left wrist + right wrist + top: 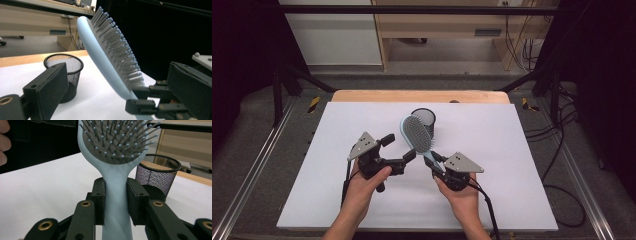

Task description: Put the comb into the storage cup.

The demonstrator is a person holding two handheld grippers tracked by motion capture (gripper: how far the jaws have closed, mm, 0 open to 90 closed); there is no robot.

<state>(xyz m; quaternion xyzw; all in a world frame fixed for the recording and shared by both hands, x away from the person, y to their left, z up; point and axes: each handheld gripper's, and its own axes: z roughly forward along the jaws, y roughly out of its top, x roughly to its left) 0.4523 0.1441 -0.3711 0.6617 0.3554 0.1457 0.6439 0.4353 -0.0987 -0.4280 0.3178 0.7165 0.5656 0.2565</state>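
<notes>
1. We see a room with a grey floor (447,75), a white cabinet (337,35) at the back left and a pale wooden desk (452,25) behind the work area, with loose cables (522,50) hanging at its right end.
2. Black frame bars (412,9) cross above, and metal rails (252,170) run along both sides of the counter.
3. The counter (337,200) is wooden, its bare far edge showing as a tan strip; a white sheet (502,145) covers nearly all the rest.
4. A black mesh cup (426,119) stands upright on the sheet, near the far middle.
5. We find the brush (417,134), pale blue with grey bristles, lifted off the sheet and tilted, its head in front of the cup.
6. The right tool (117,195) is closed on the brush's handle, one pad pressed to each side, as the right gripper view shows; the right hand (462,192) carries it.
7. The left tool (399,147) stands wide apart with nothing between its jaws, just beside the brush head; the left hand (367,182) carries it. In the left gripper view the brush sits between its spread jaws without touching them.
</notes>
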